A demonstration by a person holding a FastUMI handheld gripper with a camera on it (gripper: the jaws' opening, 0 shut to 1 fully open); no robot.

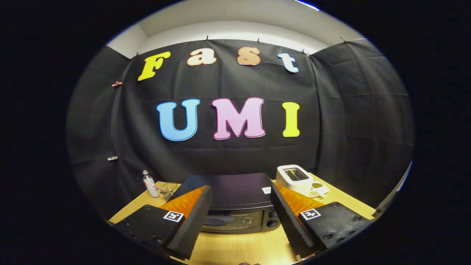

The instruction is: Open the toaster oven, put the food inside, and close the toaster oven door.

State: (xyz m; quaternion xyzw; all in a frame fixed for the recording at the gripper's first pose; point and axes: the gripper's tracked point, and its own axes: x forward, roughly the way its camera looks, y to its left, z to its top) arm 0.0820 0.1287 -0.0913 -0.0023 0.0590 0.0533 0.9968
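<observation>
The tool [241,224] hangs above the wooden bench [239,246] with its two fingers spread wide apart and nothing between them, nothing gripped, just open air and bare wood below. Straight ahead, framed between the fingers and just beyond their tips, sits the toaster oven [235,206], a dark box seen from slightly above, its flat top broad and its front panel facing us. And that door looks closed: the glass front stands upright, flush with the body, with the knobs [273,219] stacked at its right side. So by my reading nothing of the job is done yet; the opening comes first, then the loading, then the shutting. Where is the food? Hard to say for certain. Off to the right, behind the oven, there is a white appliance [294,178] with a dark top, and just in front of it a white plate or tray [318,189] carrying something small and pale with a greenish bit beside it, which may well be the item to go in, though it is too small to be sure. Over on the far left, a clear bottle [149,184] stands near a small wire basket [170,189]. The tool is lined up on the oven, well short of touching it.
</observation>
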